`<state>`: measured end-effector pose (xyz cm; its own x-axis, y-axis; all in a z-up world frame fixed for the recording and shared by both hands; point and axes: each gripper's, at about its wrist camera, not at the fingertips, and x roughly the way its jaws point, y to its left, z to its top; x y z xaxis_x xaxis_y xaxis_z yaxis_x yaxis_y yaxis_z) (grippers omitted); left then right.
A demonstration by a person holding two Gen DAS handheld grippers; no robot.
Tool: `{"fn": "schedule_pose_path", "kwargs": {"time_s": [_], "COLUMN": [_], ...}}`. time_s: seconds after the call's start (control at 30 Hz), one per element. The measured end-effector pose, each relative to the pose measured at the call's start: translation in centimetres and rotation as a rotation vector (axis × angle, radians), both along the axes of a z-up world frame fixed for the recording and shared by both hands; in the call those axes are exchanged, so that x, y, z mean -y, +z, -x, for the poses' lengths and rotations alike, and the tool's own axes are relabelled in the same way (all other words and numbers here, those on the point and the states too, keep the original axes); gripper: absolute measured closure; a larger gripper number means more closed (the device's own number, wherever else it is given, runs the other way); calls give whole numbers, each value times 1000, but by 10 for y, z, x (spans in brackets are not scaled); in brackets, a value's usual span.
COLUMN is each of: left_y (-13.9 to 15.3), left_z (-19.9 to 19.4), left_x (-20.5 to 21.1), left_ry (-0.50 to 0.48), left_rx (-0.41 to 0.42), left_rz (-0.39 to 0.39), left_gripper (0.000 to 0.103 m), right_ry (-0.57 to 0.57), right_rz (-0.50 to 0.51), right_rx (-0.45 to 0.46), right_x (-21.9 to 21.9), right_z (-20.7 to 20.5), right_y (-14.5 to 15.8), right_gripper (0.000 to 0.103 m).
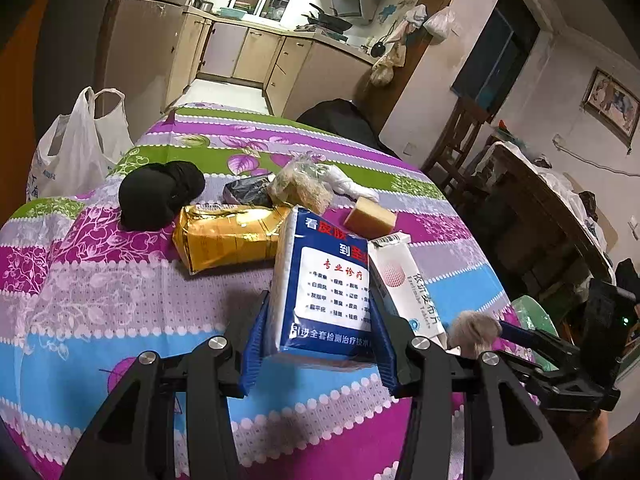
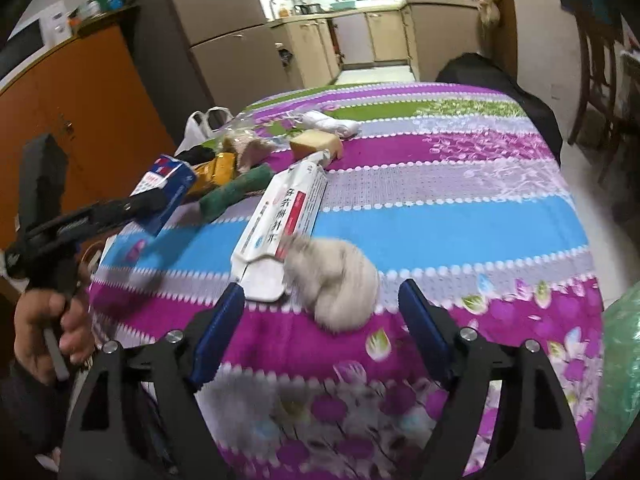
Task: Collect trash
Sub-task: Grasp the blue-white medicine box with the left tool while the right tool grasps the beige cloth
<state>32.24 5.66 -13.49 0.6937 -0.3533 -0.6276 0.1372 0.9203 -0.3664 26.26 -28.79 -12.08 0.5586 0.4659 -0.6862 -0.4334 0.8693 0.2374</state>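
Note:
My left gripper (image 1: 320, 320) is shut on a blue and white tissue pack (image 1: 328, 280) and holds it above the table; the pack also shows in the right wrist view (image 2: 168, 188). My right gripper (image 2: 320, 300) is open, its fingers on either side of a crumpled grey-white wad (image 2: 336, 280) lying on the tablecloth; the wad also shows in the left wrist view (image 1: 474, 330). A white medicine box (image 2: 288, 208) lies just behind the wad and appears in the left wrist view (image 1: 404, 280) too.
On the striped tablecloth (image 1: 120, 300) lie a gold packet (image 1: 228, 240), a black cap (image 1: 160, 192), a clear bag of noodles (image 1: 300, 184), a tan block (image 1: 368, 218), a white cloth roll (image 2: 328, 122) and a green sponge (image 2: 236, 192). A white plastic bag (image 1: 76, 148) hangs left. A green bin (image 2: 620, 380) is right.

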Motion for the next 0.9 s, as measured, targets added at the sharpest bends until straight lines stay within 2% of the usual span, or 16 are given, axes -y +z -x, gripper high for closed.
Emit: {"fn": "schedule_pose_path", "kwargs": {"time_s": [0.07,0.17,0.33,0.37,0.43,0.47,0.5,0.67,0.9], "left_y": [0,-1,-4,-4,-5,-5,-6,1,40], "left_z": [3,4,4,4,5,6,7,14,35], "left_x": [1,4,13,15,17,18,19,27,78], "left_ry": [-4,-10,-25,-30,-36,-40,-42,-40,-125], "left_rx": [-1,-4,-15,-16,-18,-17,-16,18,156], "left_rz": [2,6,12,9,6,2,0,-23,-37], "left_gripper": [55,55,55,55,55,55,55,55,55], "right_ry": [11,35,53,46,40,37,21,-75,-238], "right_rz": [55,77,55,64,45,39,48,52,62], "right_rx": [29,15,-21,-22,-30,-25,-9,110,319], "right_x": [3,4,-5,-6,-7,-6,-6,1,26], "right_z": [2,-8,-32,-33,-34,-33,-31,-4,52], "right_y": [0,-6,-21,-23,-26,-25,-23,6,73], "right_gripper": [27,28,42,49,52,60,62,63,63]}}
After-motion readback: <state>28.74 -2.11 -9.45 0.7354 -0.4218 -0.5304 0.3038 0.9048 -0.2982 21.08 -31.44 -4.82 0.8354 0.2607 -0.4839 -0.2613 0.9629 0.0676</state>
